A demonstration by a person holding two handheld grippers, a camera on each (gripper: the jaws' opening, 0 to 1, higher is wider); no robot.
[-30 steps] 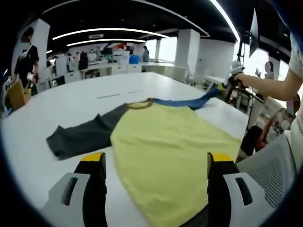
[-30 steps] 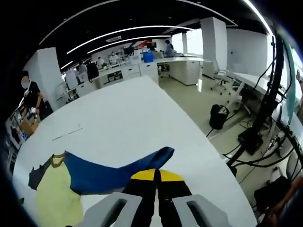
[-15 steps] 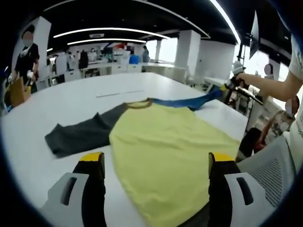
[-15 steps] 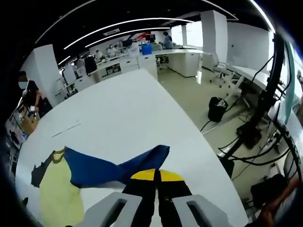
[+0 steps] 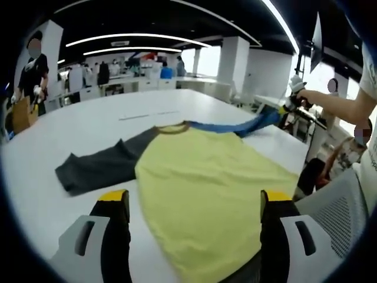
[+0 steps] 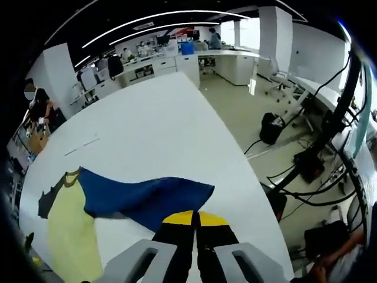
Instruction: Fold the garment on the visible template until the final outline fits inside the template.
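- Lying spread across the white counter is the garment, a shirt with a yellow body, one dark grey sleeve and one blue sleeve.
- In the left gripper view, the left claw is hovering low over the near part of the yellow body, its two yellow-tipped jaws standing wide apart and gripping nothing.
- The grey sleeve is resting flat on the counter, stretching away from the collar toward the left of that view.
- The blue sleeve is running from the collar toward the far right edge of the counter, where a person's hand is holding the right claw at the sleeve's end.
- In the right gripper view, the right claw is pressing its jaws together, with the cuff end of the blue sleeve passing in between the yellow tips; the claw is holding that sleeve.
- From there the blue cloth is fanning out toward the yellow body and the collar at the left of the view.
- Beyond the counter edge, a grey floor with cables and office chairs is showing; further counters and people are standing in the background.
- No template outline can be made out under the garment.
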